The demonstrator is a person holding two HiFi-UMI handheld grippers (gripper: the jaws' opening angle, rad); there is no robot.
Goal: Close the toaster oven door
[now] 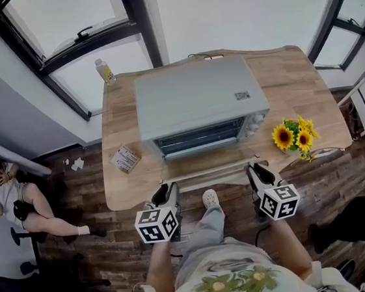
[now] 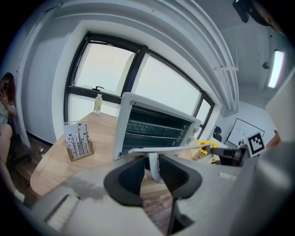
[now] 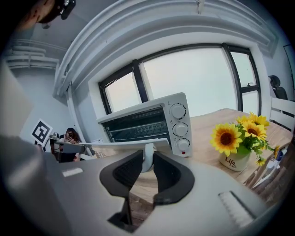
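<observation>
1. The toaster oven [image 1: 197, 98] door [image 1: 204, 164] hangs open and flat just ahead of both grippers.
2. The left gripper [image 2: 153, 168] is clamped on the white handle [image 2: 184, 148] at its left post. The right gripper [image 3: 147, 161] is clamped on its right post. Both sets of jaws are narrowly parted.
3. Sunflowers [image 1: 294, 136] stand to the right of the right gripper on the wooden table [image 1: 292, 77].

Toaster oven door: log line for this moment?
toaster oven door: open | left gripper: shut on door handle | right gripper: shut on door handle
</observation>
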